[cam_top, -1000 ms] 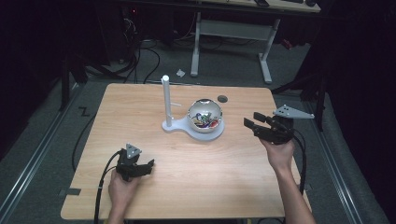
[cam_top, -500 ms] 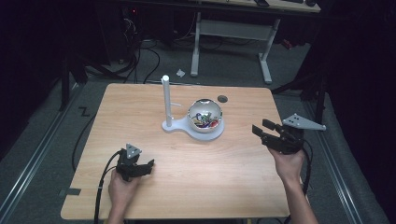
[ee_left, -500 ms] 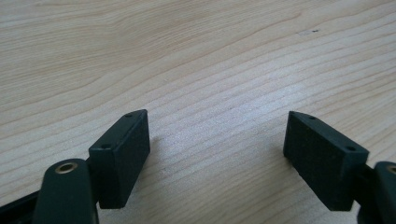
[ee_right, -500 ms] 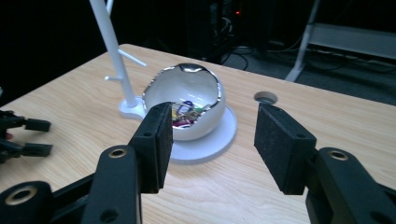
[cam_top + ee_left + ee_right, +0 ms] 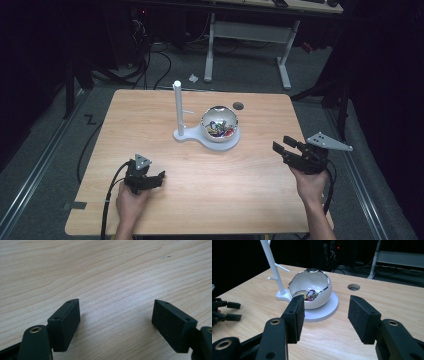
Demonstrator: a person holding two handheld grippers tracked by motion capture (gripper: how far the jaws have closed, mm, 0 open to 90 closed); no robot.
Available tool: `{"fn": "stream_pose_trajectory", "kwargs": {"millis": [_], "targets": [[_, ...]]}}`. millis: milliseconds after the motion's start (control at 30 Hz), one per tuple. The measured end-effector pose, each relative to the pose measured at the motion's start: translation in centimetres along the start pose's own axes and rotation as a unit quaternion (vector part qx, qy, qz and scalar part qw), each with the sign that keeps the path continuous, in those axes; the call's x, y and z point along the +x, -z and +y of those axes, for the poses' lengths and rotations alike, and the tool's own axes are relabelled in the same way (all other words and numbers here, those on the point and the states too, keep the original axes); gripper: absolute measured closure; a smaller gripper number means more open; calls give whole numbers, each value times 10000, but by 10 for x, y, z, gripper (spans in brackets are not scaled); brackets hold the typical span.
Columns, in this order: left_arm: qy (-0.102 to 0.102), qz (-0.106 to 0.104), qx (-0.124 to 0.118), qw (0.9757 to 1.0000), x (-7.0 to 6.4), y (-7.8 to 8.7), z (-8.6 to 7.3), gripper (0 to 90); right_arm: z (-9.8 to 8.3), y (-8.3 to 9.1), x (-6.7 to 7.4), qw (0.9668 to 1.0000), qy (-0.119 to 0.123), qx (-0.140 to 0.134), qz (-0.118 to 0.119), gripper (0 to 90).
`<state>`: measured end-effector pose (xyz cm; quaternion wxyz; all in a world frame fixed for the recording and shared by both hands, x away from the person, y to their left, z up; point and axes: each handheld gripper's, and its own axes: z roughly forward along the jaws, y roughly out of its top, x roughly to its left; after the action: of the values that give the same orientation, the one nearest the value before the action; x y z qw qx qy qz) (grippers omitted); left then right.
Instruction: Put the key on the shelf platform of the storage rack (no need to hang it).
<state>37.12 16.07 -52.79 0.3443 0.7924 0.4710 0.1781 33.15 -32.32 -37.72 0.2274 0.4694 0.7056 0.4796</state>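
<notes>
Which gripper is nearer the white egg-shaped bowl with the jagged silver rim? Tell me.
Right. The right gripper sits off the white egg-shaped bowl's right side, jaws open toward it; the left gripper rests farther away near the table's front-left.

On the one wooden table (image 5: 165,115) there are two hand-held grippers, the left gripper (image 5: 152,180) at seven o'clock and the right gripper (image 5: 281,148) at four o'clock, one egg-shaped bowl (image 5: 219,123) at centre, one white post (image 5: 177,107) at its nine o'clock, and one round hole (image 5: 238,105) at one o'clock.
</notes>
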Motion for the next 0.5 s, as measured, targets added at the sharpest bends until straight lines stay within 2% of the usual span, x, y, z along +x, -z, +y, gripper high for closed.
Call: {"fn": "stream_pose_trajectory", "kwargs": {"millis": [500], "targets": [[-3, 0, 2, 10000, 0, 0, 0, 232, -19, -9, 5, 10000, 23, -2, 17, 451]]}}
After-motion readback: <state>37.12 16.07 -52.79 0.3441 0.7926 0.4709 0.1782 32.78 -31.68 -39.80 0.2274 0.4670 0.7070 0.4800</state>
